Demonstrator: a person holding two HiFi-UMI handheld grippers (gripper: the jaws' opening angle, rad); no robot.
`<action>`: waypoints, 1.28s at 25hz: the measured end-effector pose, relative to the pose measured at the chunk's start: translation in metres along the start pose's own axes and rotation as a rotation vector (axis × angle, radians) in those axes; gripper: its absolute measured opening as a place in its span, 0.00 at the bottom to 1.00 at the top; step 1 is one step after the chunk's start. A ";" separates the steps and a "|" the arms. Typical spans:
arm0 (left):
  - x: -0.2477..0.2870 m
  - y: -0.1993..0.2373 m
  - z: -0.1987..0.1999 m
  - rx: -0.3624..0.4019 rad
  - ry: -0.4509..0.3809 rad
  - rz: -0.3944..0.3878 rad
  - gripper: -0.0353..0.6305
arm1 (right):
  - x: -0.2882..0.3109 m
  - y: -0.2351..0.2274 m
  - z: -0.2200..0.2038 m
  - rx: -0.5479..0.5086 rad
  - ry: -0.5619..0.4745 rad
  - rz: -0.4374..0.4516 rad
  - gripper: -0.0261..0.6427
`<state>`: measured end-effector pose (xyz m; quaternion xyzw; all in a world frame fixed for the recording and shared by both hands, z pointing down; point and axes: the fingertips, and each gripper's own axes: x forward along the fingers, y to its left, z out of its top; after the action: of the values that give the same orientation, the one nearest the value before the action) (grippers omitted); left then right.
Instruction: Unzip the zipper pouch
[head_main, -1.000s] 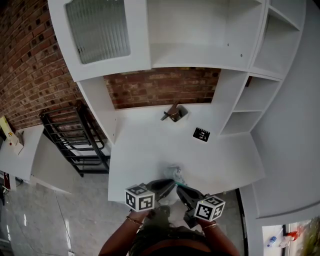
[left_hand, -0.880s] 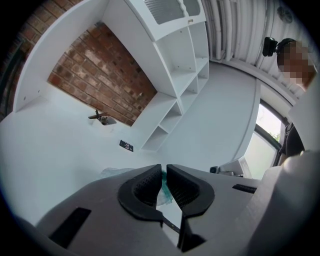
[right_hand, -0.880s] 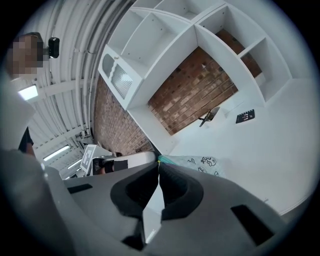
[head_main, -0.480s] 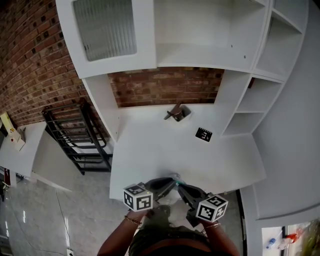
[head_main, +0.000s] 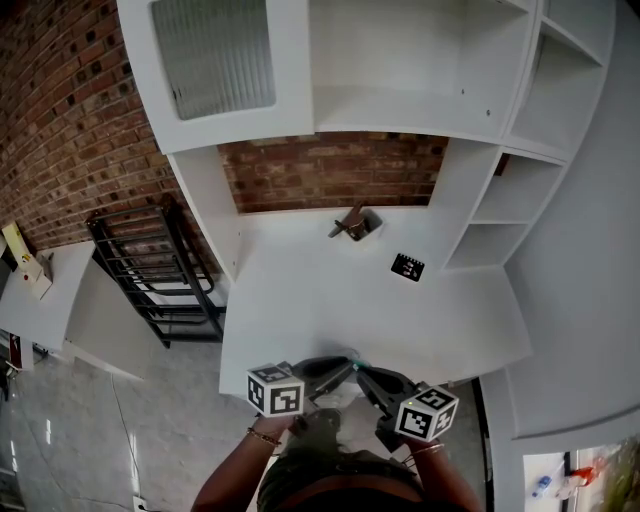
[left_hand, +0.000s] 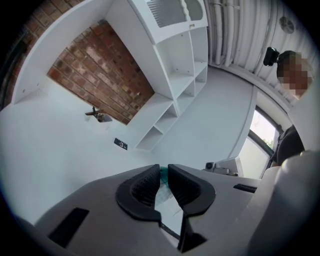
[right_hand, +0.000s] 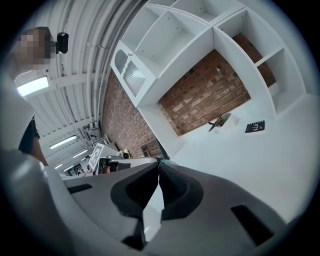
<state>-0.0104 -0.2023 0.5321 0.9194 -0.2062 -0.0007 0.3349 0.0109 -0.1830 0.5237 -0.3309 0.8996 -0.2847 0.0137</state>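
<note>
Backing white desk (head_main: 330, 300), brick wall (head_main: 330, 172); left hand-held gripper (left_hand: 163, 168), right hand-held gripper (right_hand: 159, 166) clamped on zipper pouch (left_hand: 163, 177).

Home-office style nook inside industrial-looking hall. White bench (head_main: 300, 300) with built-in shelf unit (head_main: 505, 200), frosted-glass cabinet door (head_main: 215, 55), brick wall (head_main: 60, 130) behind. Black metal rack (head_main: 150, 270) on glossy tiled floor (head_main: 80, 440). Square marker tag (head_main: 407, 267) on bench. Ribbed ceiling (right_hand: 85, 30), strip lights (right_hand: 32, 86) overhead.
</note>
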 end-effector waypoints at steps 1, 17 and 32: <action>0.001 -0.002 0.000 -0.016 0.001 -0.017 0.12 | -0.002 0.000 0.000 -0.004 0.000 0.001 0.04; 0.001 -0.007 0.000 -0.068 -0.015 -0.019 0.12 | -0.020 -0.012 -0.001 -0.014 -0.005 -0.057 0.04; -0.010 -0.003 0.003 -0.042 -0.042 0.018 0.12 | -0.029 -0.025 0.002 -0.037 0.002 -0.094 0.04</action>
<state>-0.0188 -0.1979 0.5263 0.9102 -0.2212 -0.0214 0.3496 0.0486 -0.1815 0.5304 -0.3729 0.8882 -0.2685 -0.0069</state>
